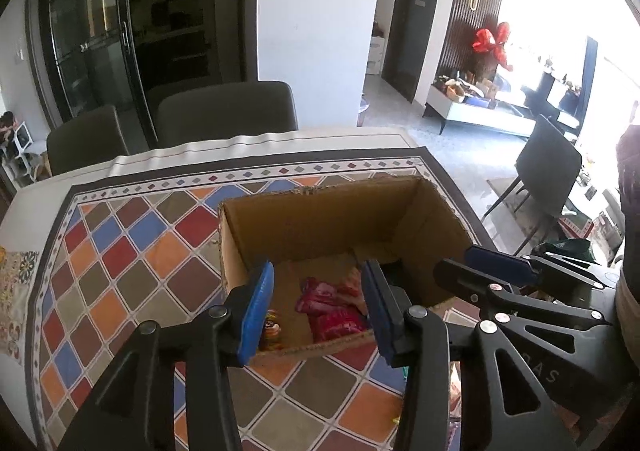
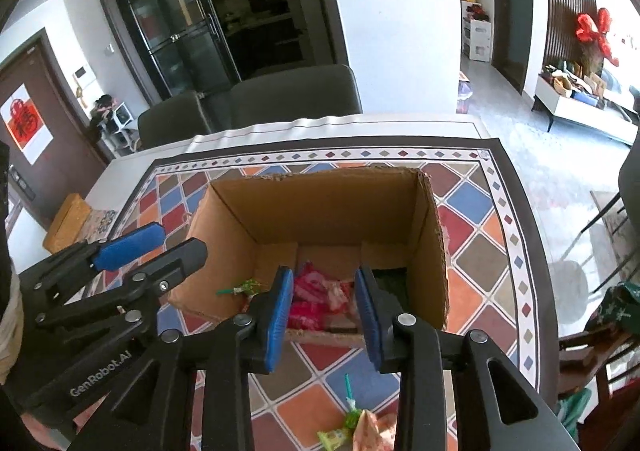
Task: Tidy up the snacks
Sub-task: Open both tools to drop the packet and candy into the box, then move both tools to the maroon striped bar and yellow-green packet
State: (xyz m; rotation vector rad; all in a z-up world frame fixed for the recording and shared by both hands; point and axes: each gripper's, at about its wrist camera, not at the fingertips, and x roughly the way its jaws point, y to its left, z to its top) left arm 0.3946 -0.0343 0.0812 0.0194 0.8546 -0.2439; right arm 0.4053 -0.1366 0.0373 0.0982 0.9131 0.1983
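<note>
Open-topped brown cardboard box [image 2: 320, 207] upright on tile-patterned surface [image 1: 132, 251]. Red-pink snack packets [image 2: 316, 295] inside box, on floor. Left tongs [image 1: 318, 305] and right tongs [image 2: 322, 305] above box's near rim, parted, gripping nothing. Green-wrapped sweets [image 2: 346, 421] outside box, before near wall.

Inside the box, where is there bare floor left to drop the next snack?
Bare cardboard lies along the cardboard box floor at the far wall and its left side, behind the green candy. The near middle is crowded with red snack packets; the right corner is dark.
</note>
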